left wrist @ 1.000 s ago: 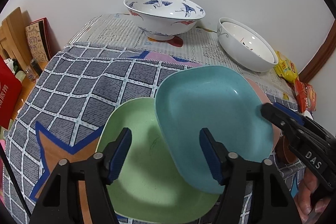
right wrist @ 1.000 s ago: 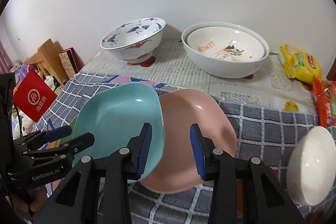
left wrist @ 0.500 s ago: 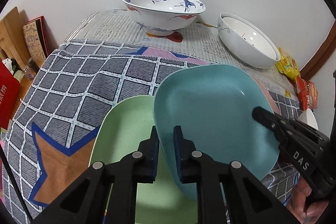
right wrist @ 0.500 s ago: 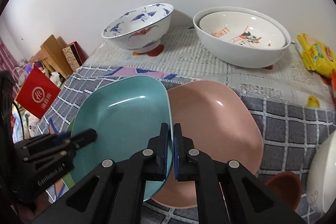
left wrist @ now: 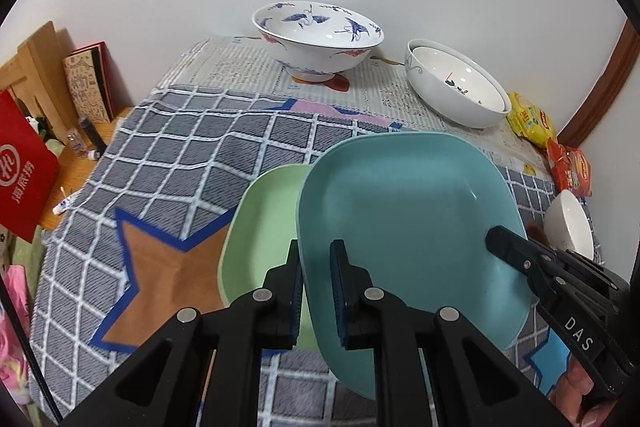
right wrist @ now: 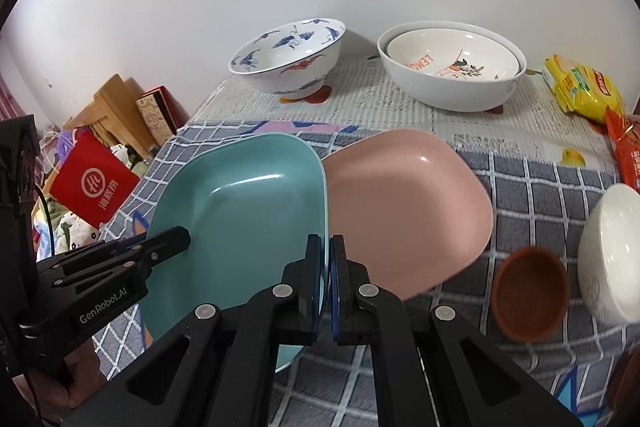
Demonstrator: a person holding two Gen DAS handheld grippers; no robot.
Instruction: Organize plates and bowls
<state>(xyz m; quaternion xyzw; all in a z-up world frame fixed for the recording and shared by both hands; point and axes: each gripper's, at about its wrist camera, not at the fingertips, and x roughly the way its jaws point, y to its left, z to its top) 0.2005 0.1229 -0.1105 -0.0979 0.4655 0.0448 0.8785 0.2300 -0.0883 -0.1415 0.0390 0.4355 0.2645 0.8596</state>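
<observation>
Both tools just clamped on teal plate [left wrist: 404, 211]: left tool [left wrist: 316, 285] on its left rim, right tool [right wrist: 330, 281] on its right rim. Plate now tilted up mid-frame, overlapping green plate [left wrist: 264, 223], beside pink plate [right wrist: 408, 203]. Two-handed lift underway; probably stacking next.

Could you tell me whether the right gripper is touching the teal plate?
Touching: the right wrist view shows the right gripper with jaws clamped on the teal plate's rim.

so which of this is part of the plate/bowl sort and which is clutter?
Job: teal plate, held at opposite rims by both grippers; green plate; pink plate; crane bowl; nested white bowls.
Clutter: snack packets; red bag.
</observation>
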